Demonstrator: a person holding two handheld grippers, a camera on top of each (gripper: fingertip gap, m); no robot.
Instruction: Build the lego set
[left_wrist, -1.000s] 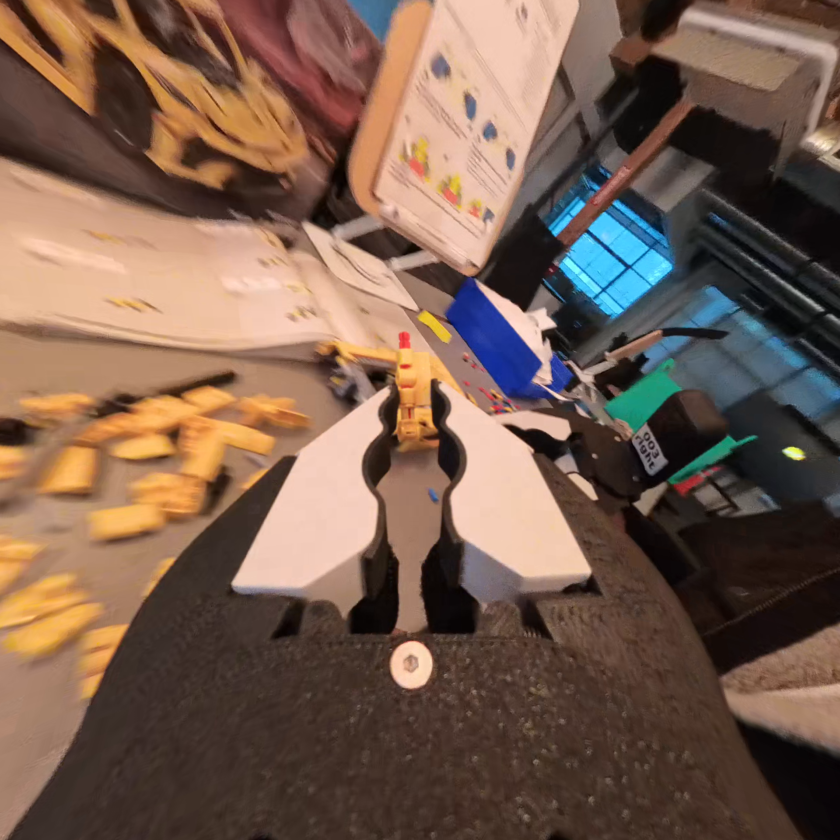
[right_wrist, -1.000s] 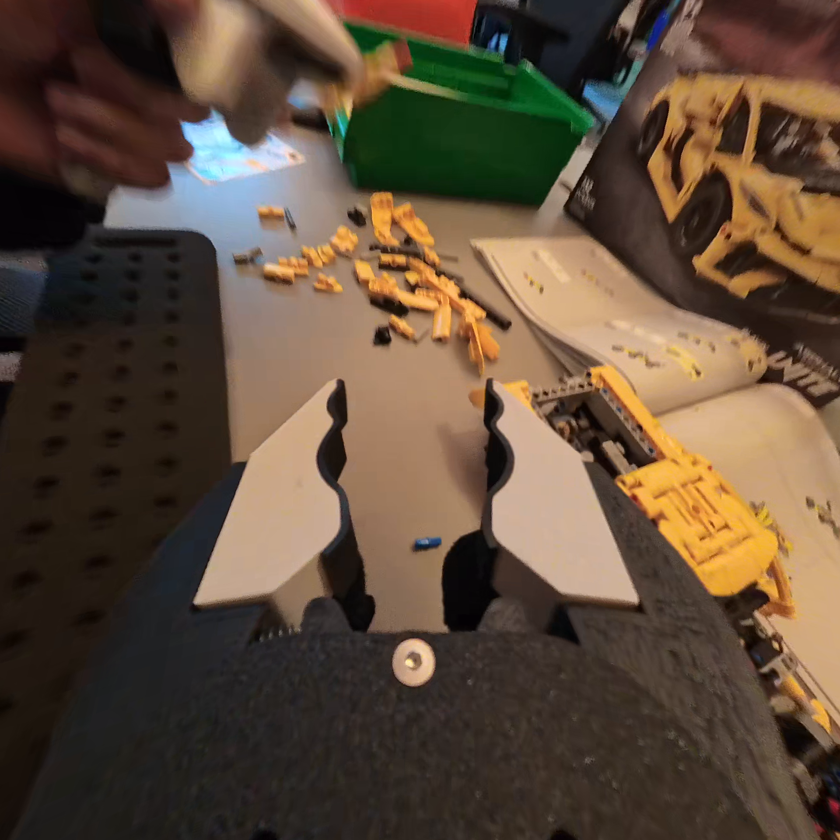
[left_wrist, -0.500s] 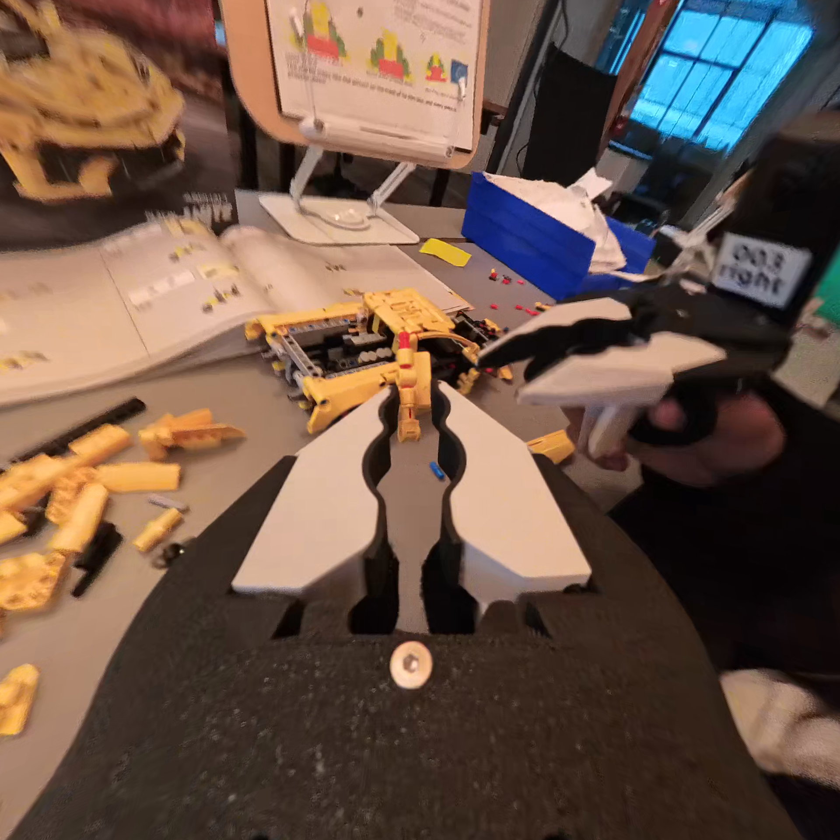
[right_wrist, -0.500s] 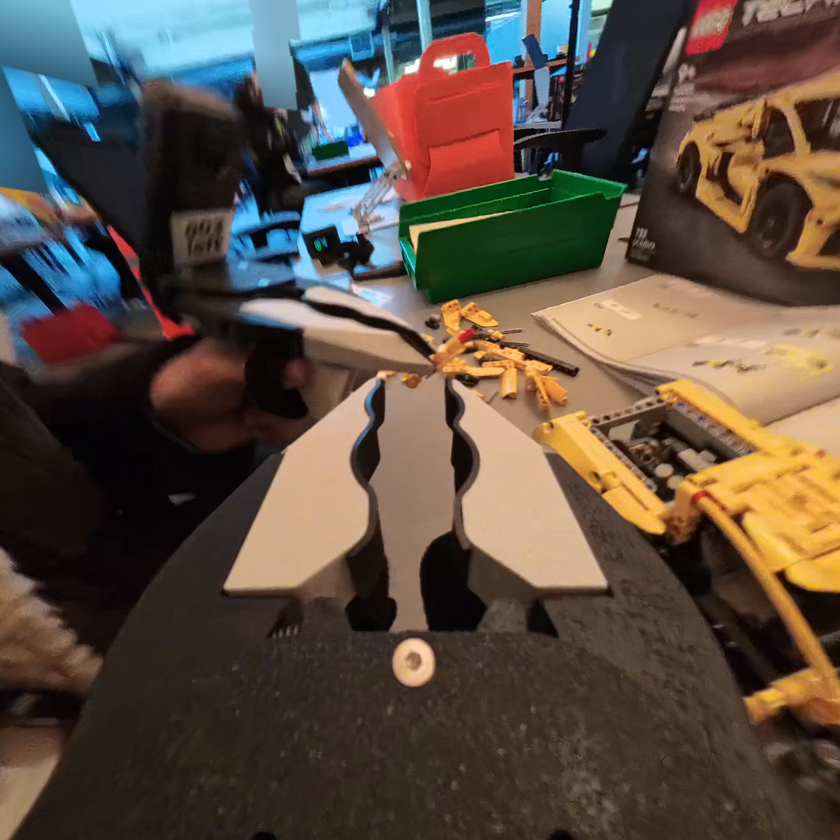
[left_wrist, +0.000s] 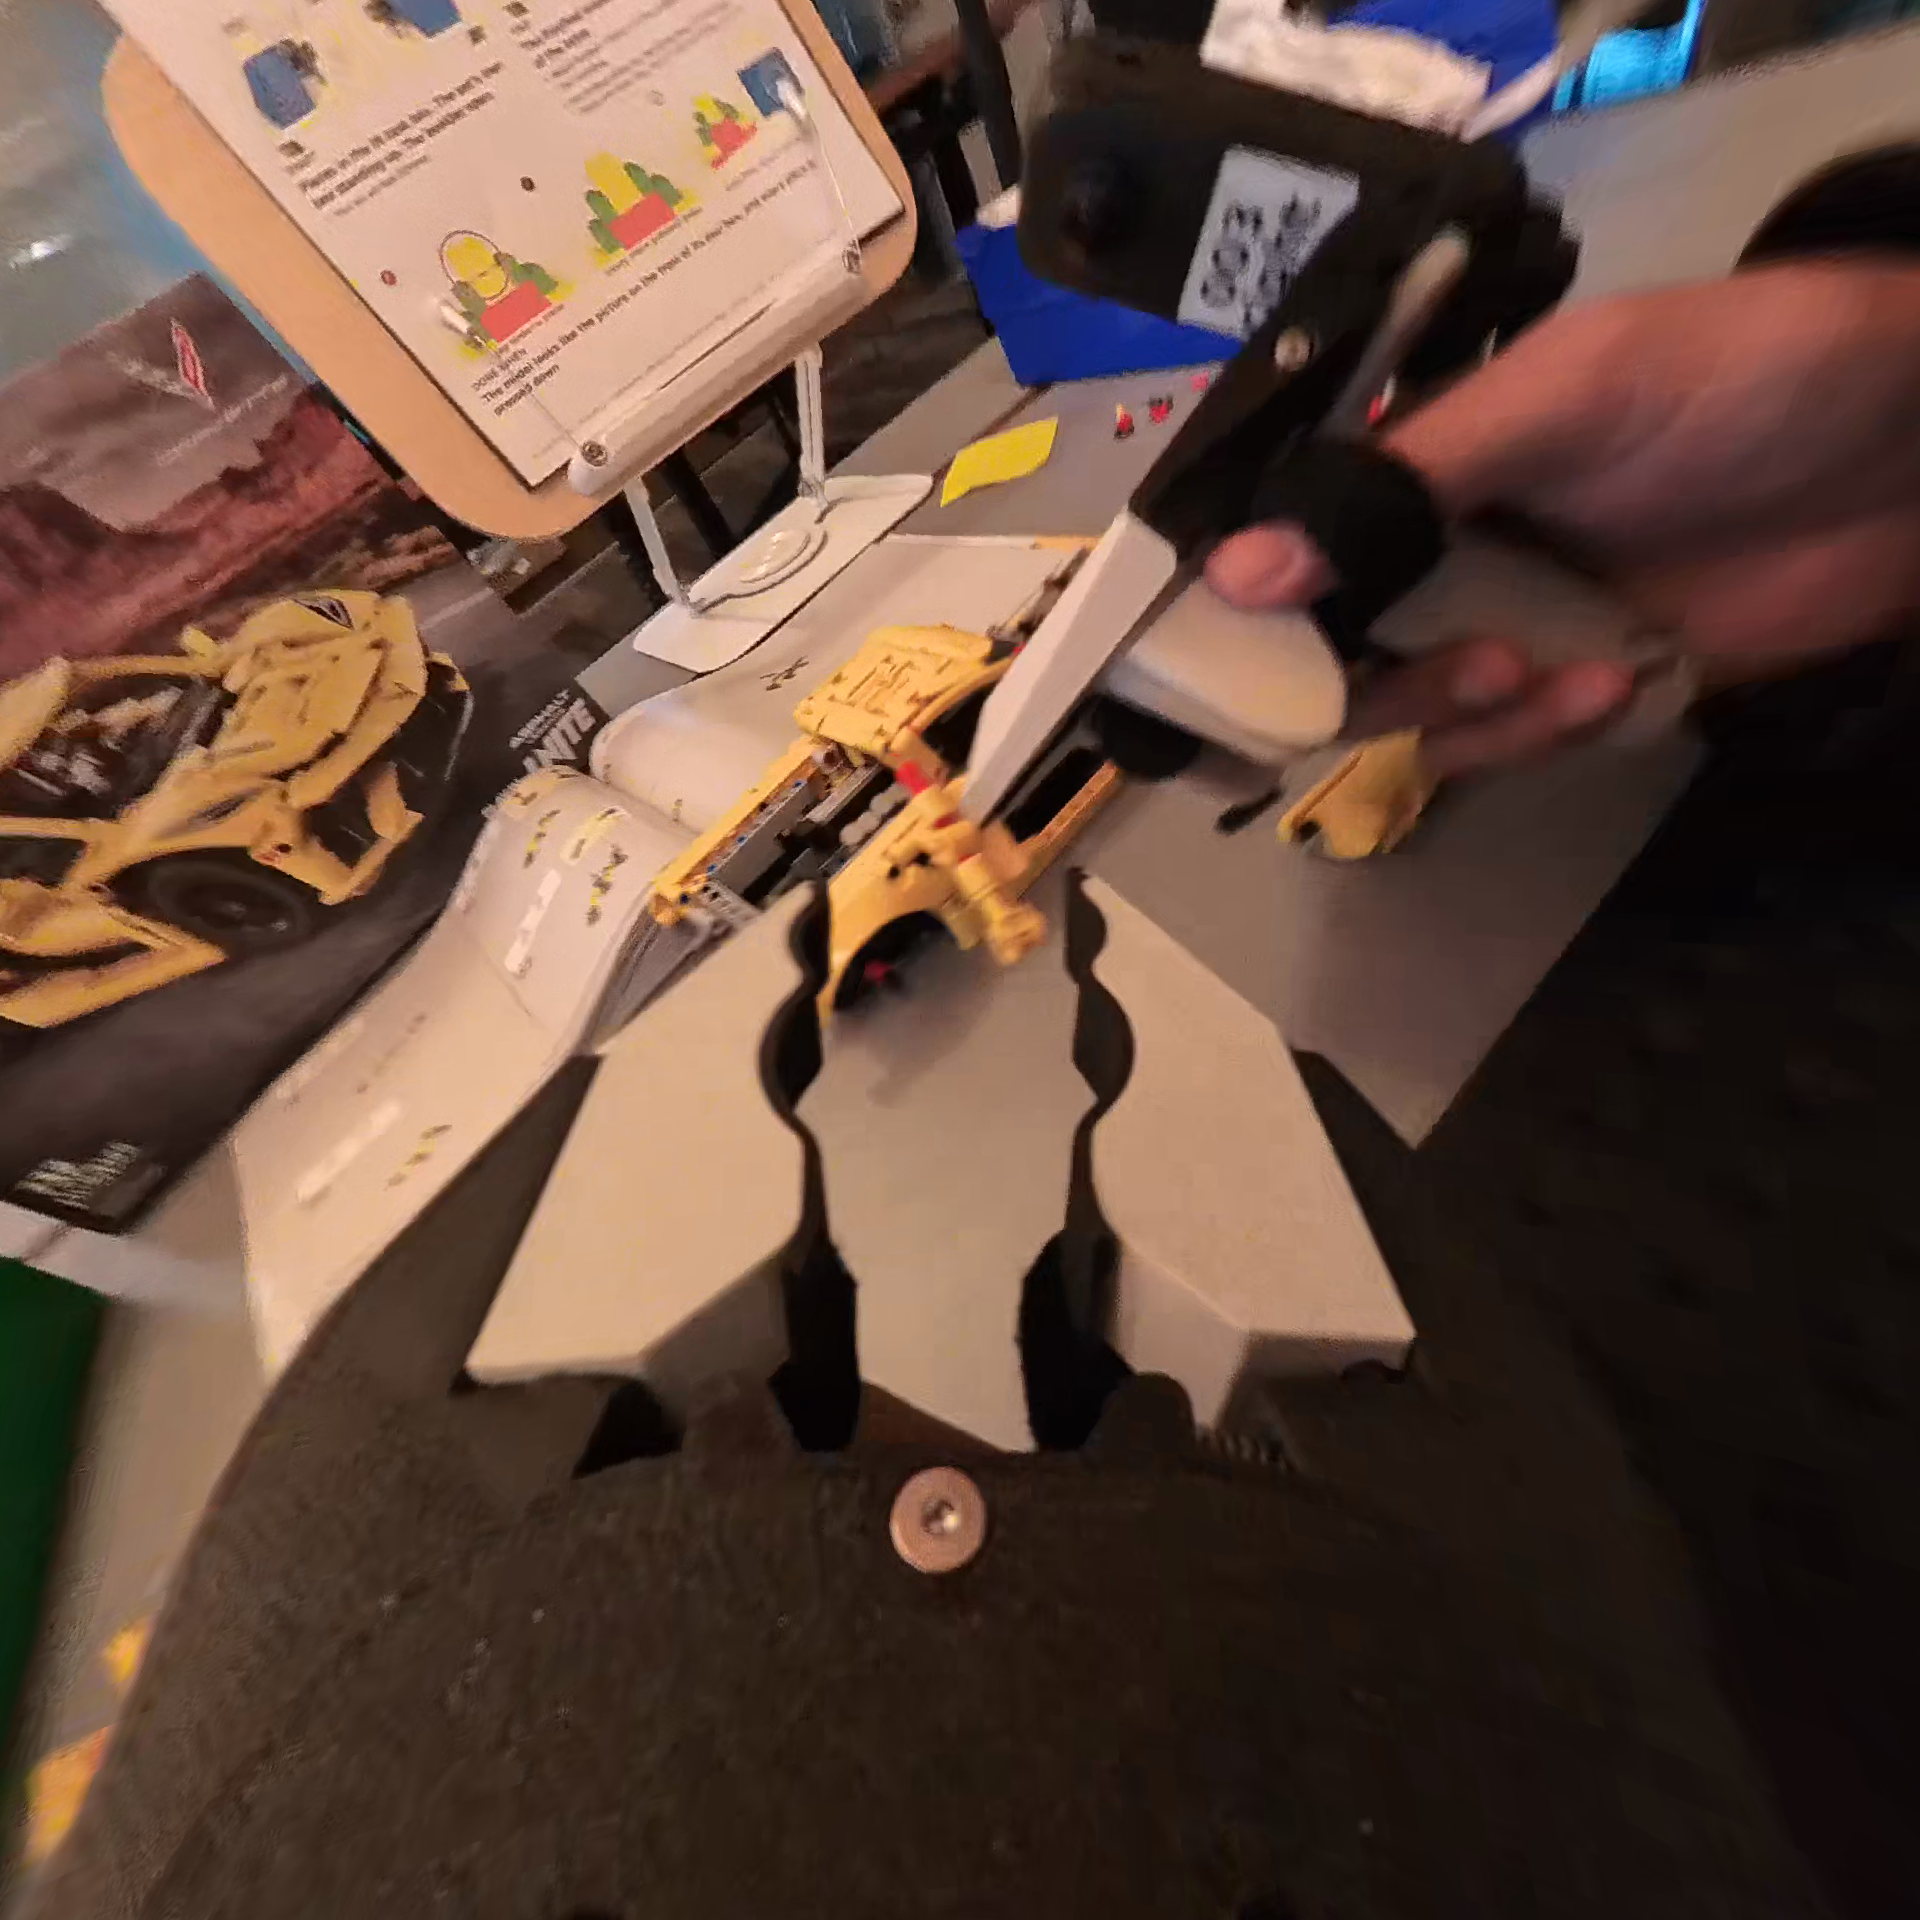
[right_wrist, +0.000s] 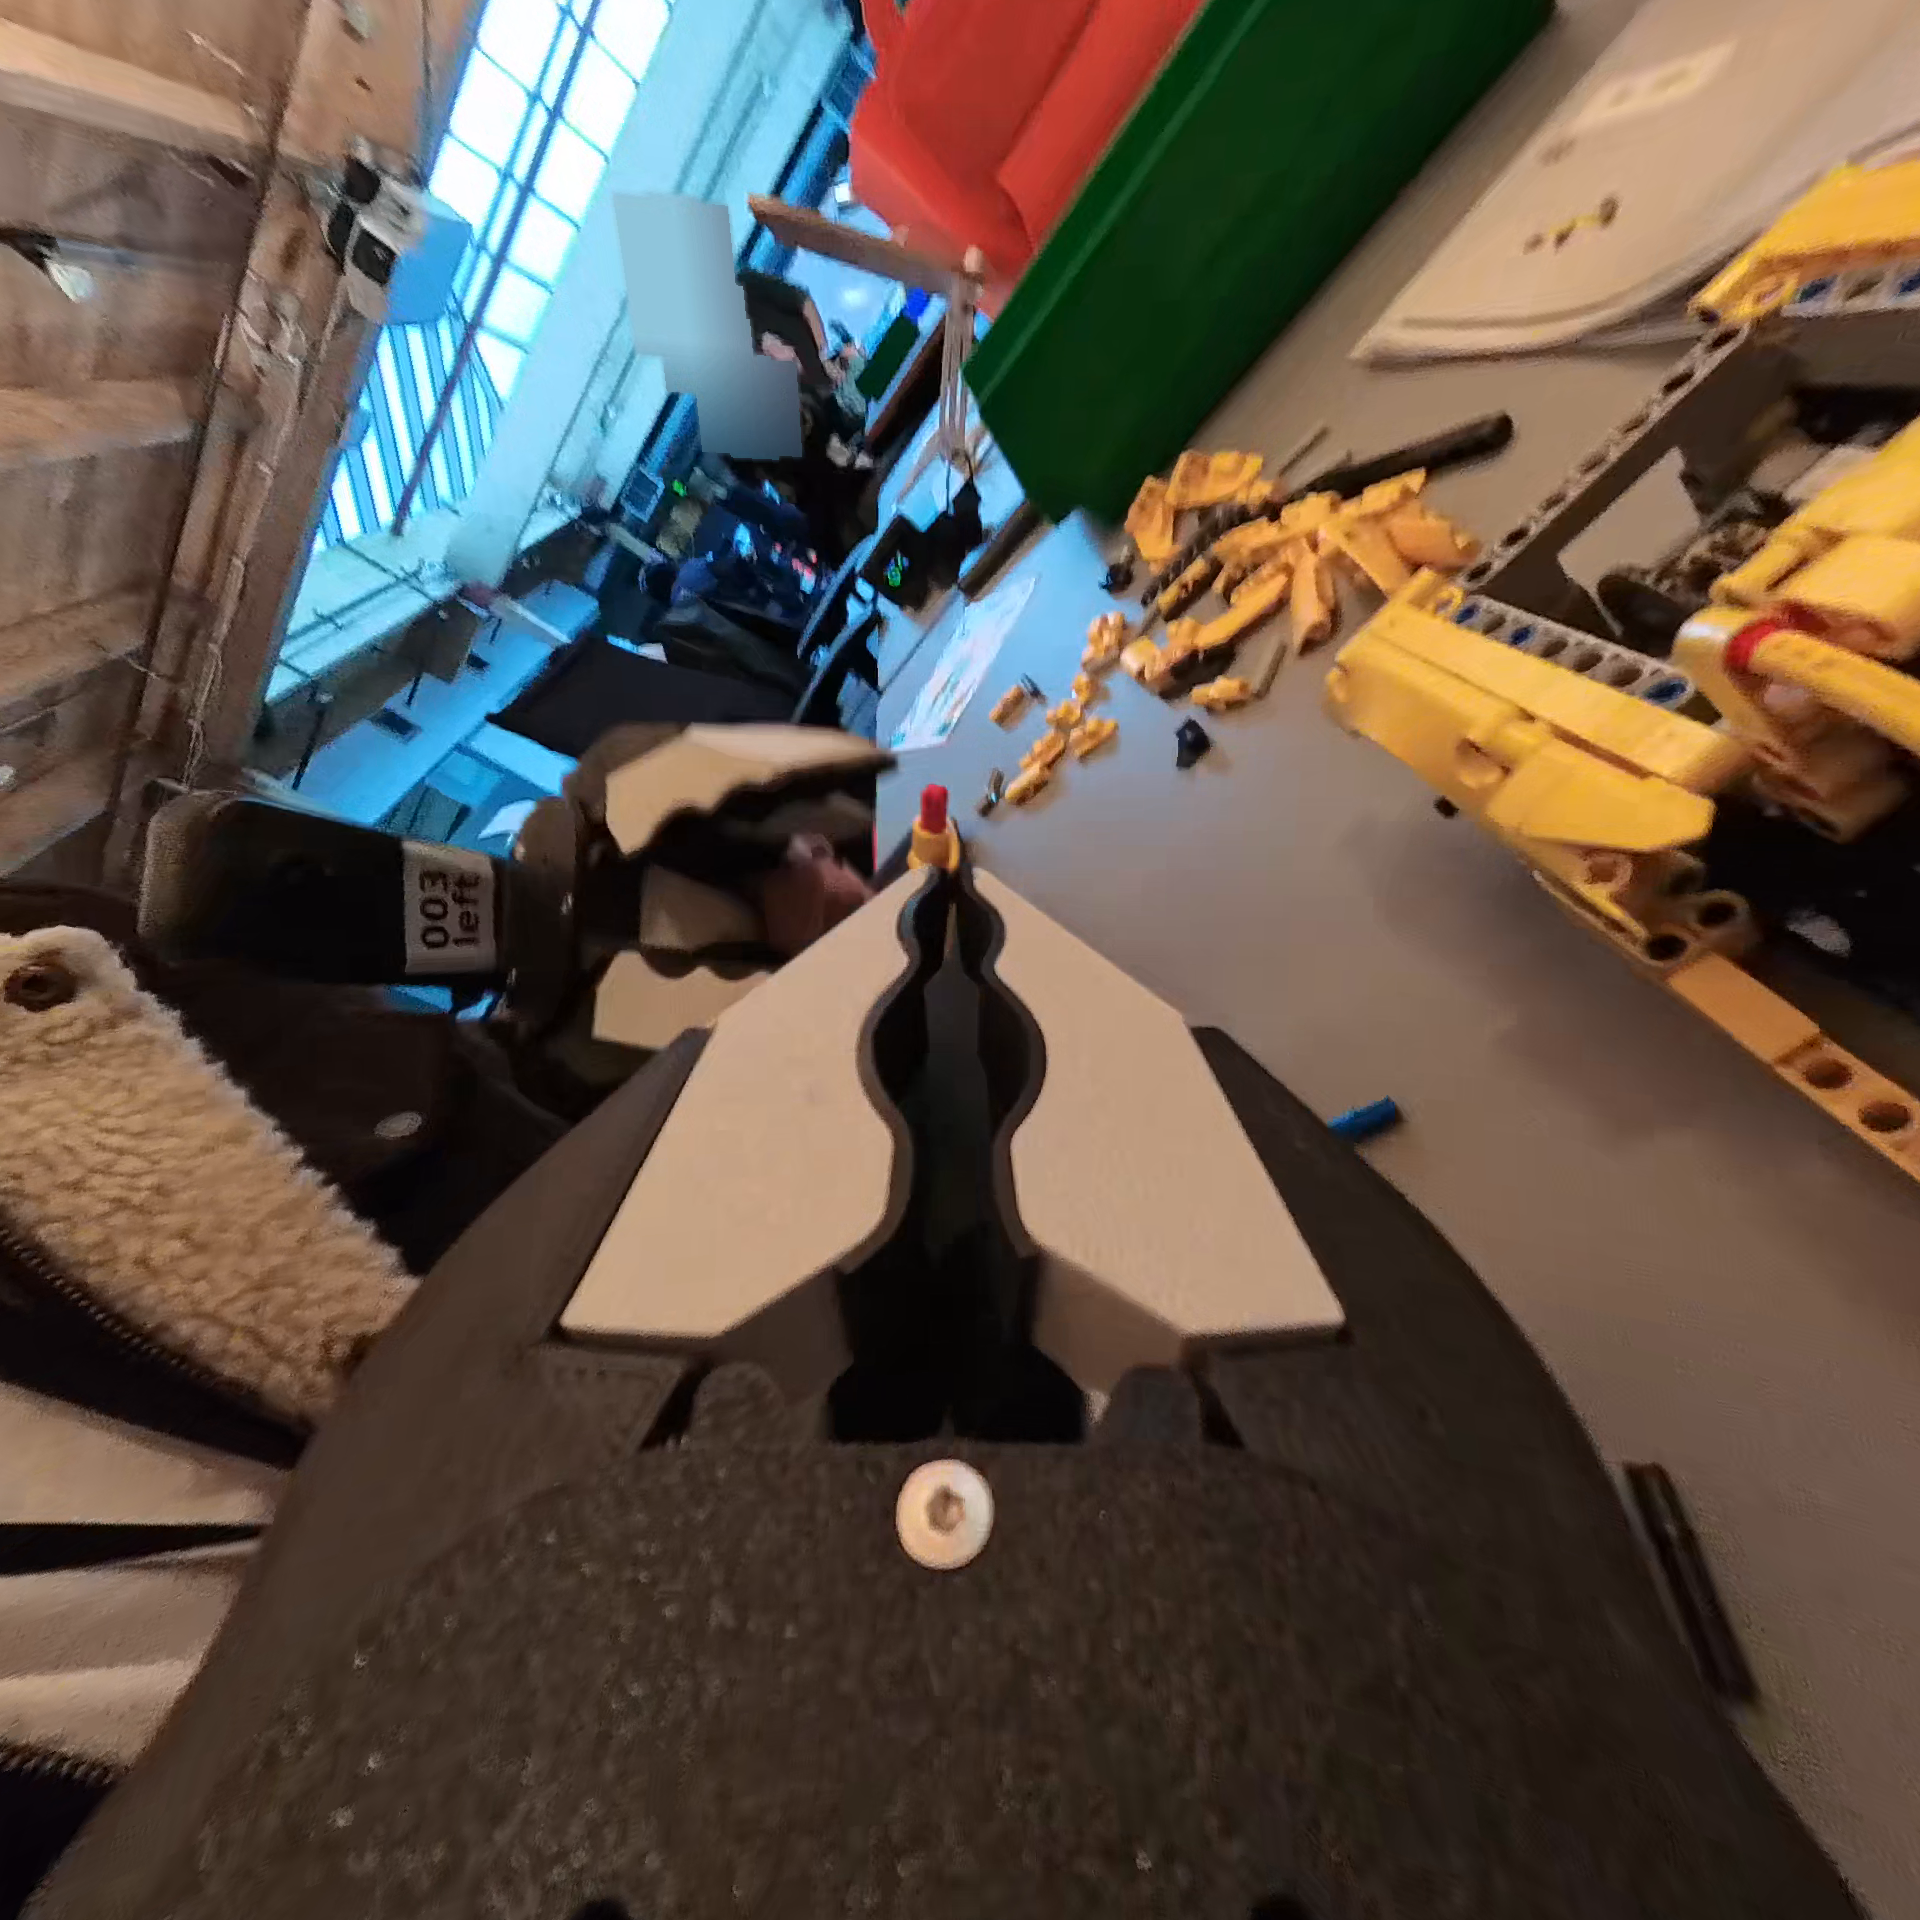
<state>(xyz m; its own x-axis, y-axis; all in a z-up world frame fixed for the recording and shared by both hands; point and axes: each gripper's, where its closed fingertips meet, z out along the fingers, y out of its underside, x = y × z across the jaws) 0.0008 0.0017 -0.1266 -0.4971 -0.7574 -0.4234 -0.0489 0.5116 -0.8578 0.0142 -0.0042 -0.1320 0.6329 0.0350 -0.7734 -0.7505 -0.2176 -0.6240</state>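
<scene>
Two tools, left tool (left_wrist: 940, 914) empty, right tool (right_wrist: 940, 883) pinching one yellow piece (right_wrist: 932, 840)

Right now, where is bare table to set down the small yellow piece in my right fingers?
Bare grey table lies between the half-built yellow car model and the right gripper holding the small yellow piece, with only a small blue pin there. The loose yellow pieces by the green bin crowd the far side.

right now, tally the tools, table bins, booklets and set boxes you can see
tools: 2 (left tool, right tool)
bins: 2 (green bin, blue bin)
booklets: 1 (booklet)
set boxes: 1 (set box)
total: 6
</scene>
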